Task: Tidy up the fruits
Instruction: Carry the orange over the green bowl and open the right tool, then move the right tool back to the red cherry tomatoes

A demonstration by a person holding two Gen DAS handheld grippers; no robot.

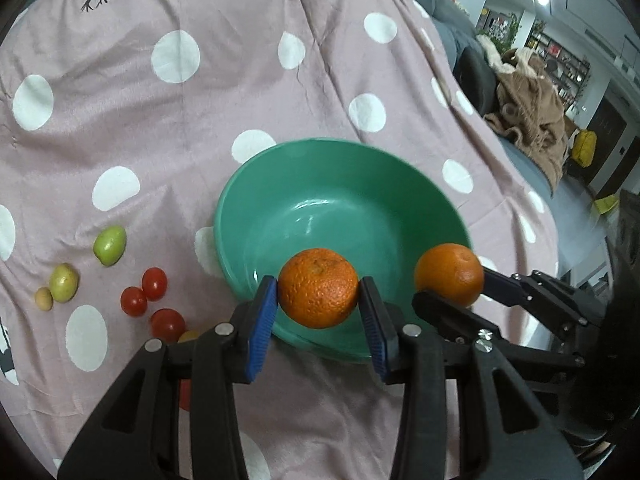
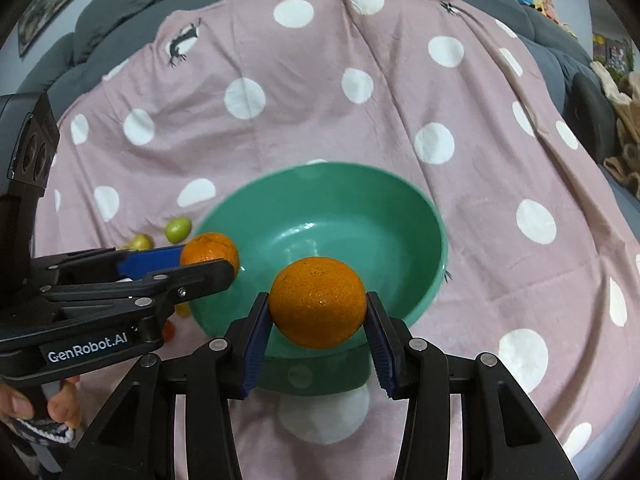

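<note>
- Gripping an orange (image 1: 318,287) between its blue pads, the left gripper (image 1: 319,312) hangs over the near rim of the green bowl (image 1: 280,168); the jaws are partly closed, both pads pressed to the fruit's sides.
- From that same left wrist view, the right gripper (image 1: 450,280) comes in at the bowl's right rim, clamped on a second orange (image 1: 449,274).
- Left of the bowl, on the pink polka-dot cloth (image 1: 160,120), lie three red cherry tomatoes (image 1: 154,283), two green-yellow fruits (image 1: 109,245) and one small tan fruit (image 1: 43,299), all apart from the bowl.
- From the right wrist view, the right gripper (image 2: 318,320) holds its orange (image 2: 318,302) above the near rim of the bowl (image 2: 424,208), pads tight on both sides.
- The left gripper (image 2: 208,258) reaches in at the bowl's left rim with its orange (image 2: 209,251) clamped; a hand (image 2: 44,404) grips its handle.
- The bowl itself is empty, resting on the cloth (image 2: 320,80).
</note>
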